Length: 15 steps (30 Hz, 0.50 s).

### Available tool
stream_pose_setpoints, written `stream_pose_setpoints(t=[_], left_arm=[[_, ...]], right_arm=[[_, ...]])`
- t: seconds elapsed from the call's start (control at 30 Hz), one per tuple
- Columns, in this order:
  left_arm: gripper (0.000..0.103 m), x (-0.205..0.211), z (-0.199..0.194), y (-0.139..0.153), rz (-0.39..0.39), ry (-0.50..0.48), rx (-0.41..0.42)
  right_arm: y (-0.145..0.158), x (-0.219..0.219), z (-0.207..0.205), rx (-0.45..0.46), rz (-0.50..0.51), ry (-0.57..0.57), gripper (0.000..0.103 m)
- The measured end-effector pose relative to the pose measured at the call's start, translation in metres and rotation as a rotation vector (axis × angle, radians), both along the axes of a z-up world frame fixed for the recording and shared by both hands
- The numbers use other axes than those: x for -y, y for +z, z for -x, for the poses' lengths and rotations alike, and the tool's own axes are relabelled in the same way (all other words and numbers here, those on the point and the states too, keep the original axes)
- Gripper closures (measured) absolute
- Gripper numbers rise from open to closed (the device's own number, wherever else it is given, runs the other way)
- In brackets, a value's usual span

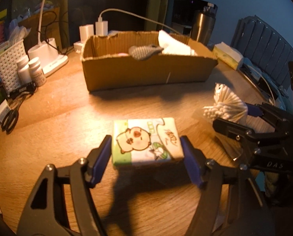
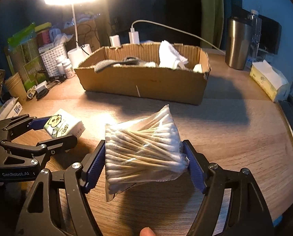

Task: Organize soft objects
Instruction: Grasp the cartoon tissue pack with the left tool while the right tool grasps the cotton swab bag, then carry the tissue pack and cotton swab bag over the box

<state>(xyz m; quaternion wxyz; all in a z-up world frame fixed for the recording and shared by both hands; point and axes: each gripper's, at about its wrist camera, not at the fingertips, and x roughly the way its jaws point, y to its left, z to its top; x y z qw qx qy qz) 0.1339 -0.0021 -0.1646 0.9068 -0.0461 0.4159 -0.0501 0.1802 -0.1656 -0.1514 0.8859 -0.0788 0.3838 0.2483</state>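
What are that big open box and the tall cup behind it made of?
The box looks like plain brown corrugated cardboard: matte, with ragged torn top edges and fluting ridges visible on the inside walls. The tall cup seems to be brushed stainless steel, judging by its dull grey sheen and soft reflections, though it may be only metal-coated.

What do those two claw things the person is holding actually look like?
Both are black plastic frames with silver screws and two fingers lined with ribbed blue pads. The left gripper carries white "GenRobot.AI" lettering on its body; the right gripper shows "DAS" lettering. No cables or sleeves are visible.
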Motion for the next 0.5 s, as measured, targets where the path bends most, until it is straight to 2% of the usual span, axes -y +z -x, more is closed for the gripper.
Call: stream_pose_setpoints(t=[0.5], left_arm=[[0.033,-0.019,0.006,0.036,0.023,0.035,0.123]], right_arm=[[0.032,-0.007,-0.002,0.081,-0.043,0.013,0.025]])
